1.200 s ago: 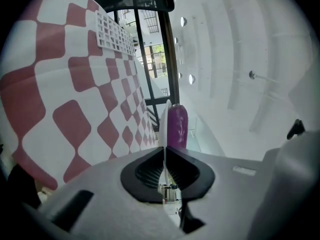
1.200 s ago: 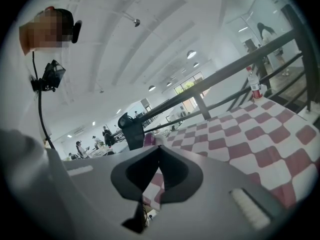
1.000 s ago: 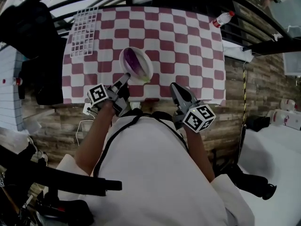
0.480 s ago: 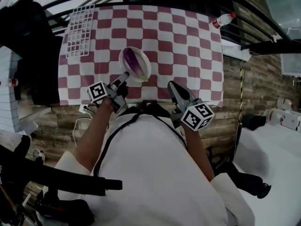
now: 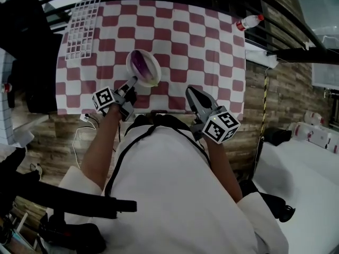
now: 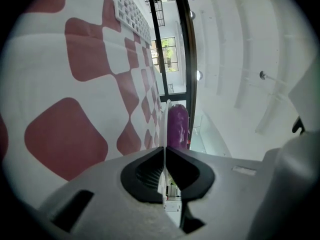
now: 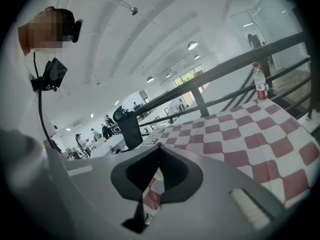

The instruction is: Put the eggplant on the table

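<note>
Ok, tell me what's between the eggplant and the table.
The white bowl: the eggplant lies inside it, so the bowl's wall separates it from the checkered table. The left claw grips the bowl's rim; nothing else visible intervenes.

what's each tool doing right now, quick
left tool: closed on the rim of the bowl, eggplant inside it
right tool: closed, holding nothing

Eggplant [image 5: 139, 62] in white bowl [image 5: 151, 73] on checkered table [image 5: 201, 41], left gripper [image 5: 134, 81] at its rim, right gripper [image 5: 189, 91] nearby
</note>
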`<action>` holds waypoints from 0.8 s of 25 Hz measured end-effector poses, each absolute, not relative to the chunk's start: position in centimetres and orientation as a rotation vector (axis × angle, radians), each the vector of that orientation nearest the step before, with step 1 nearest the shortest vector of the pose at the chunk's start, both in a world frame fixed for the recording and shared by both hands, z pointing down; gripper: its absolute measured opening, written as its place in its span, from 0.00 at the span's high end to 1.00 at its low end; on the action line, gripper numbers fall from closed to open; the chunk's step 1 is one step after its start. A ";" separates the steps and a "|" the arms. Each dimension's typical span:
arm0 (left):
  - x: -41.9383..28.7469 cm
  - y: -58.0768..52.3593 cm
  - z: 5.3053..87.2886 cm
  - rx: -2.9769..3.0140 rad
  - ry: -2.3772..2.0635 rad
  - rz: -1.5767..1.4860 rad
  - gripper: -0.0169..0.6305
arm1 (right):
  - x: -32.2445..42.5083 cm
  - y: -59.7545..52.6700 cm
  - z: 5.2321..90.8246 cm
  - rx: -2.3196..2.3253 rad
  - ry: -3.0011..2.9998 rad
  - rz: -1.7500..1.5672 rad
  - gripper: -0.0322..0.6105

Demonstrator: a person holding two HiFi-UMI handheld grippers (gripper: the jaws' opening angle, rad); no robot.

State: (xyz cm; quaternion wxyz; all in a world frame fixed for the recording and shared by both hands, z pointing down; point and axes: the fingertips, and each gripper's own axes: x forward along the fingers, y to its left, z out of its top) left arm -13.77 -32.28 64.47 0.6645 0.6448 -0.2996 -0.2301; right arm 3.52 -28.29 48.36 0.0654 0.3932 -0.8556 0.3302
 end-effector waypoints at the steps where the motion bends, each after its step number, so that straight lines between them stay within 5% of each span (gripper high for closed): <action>1: -13.7 -32.4 64.9 1.456 -0.680 -0.518 0.94 | 3.9 -28.3 48.5 1.189 -2.574 0.996 0.94; 20: -13.0 -32.7 69.7 1.382 -0.782 -0.381 0.94 | 6.5 -28.9 48.9 1.228 -2.542 1.022 0.94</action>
